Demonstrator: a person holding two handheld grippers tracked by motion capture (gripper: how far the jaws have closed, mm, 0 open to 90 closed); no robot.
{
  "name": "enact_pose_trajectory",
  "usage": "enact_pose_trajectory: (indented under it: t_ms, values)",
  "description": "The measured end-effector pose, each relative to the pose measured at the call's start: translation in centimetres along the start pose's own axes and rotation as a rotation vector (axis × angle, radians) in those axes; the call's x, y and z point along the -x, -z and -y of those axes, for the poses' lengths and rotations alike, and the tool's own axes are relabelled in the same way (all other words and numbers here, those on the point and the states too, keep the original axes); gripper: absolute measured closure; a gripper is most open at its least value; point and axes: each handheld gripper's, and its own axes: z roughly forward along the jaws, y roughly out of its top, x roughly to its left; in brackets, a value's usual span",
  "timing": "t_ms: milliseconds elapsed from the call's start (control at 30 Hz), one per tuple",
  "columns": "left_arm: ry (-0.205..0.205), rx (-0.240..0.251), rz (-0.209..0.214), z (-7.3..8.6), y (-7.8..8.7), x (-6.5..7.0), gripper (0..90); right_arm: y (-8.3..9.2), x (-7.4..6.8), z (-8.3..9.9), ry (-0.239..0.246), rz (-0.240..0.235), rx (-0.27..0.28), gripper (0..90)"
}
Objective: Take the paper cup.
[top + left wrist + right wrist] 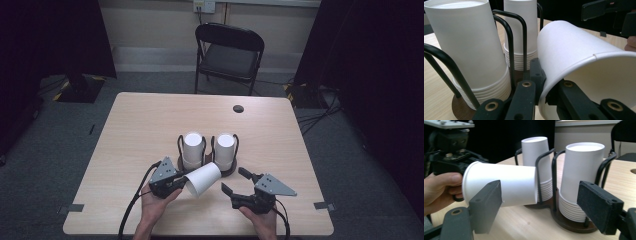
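Note:
A single white paper cup (pixel 203 178) lies on its side above the table, its closed bottom pointing toward the cup holder. My left gripper (pixel 184 181) is shut on its rim, one jaw inside and one outside (pixel 546 82). Two upside-down stacks of white cups (pixel 192 147) (pixel 225 148) stand in a black wire holder (pixel 179 145) on a brown base (pixel 574 223). My right gripper (pixel 233 180) hangs open just right of the held cup (pixel 501 185), its wide-apart pads (pixel 487 205) touching nothing. The cup's open mouth faces the left gripper's camera (pixel 574 50).
A wooden table (pixel 135 130) carries the holder near its front middle. A round cable hole (pixel 238 108) sits at its far right. A black folding chair (pixel 229 55) stands behind the table. Bare tabletop lies to the left and far side.

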Motion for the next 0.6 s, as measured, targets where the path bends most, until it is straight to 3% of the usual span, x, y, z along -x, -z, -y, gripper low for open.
enact_pose_trajectory:
  t_ms: [33,233,367,433,467,600]
  values:
    - [0.010,-0.002,0.007,-0.1,0.0,0.0,87.2,0.0,-0.1,0.0,0.011,0.000,-0.003,19.4]
    - [-0.026,-0.070,0.037,-0.7,-0.1,0.0,87.1,-0.3,-0.7,0.2,0.052,-0.012,-0.036,14.3]
    - [-0.014,-0.113,0.048,-0.9,-0.2,-0.2,87.1,-0.3,-1.0,0.4,0.087,-0.025,-0.053,13.8]
    - [-0.017,-0.126,0.048,-0.9,-0.3,-0.2,87.1,-0.4,-1.1,0.5,0.099,-0.023,-0.065,14.1]
    - [-0.022,-0.138,0.047,-1.0,-0.3,-0.2,87.0,-0.6,-1.4,0.5,0.143,0.004,-0.093,14.1]
    - [-0.030,-0.172,0.051,-1.3,-0.5,-0.2,87.1,-0.8,-1.8,0.6,0.169,-0.001,-0.101,14.3]
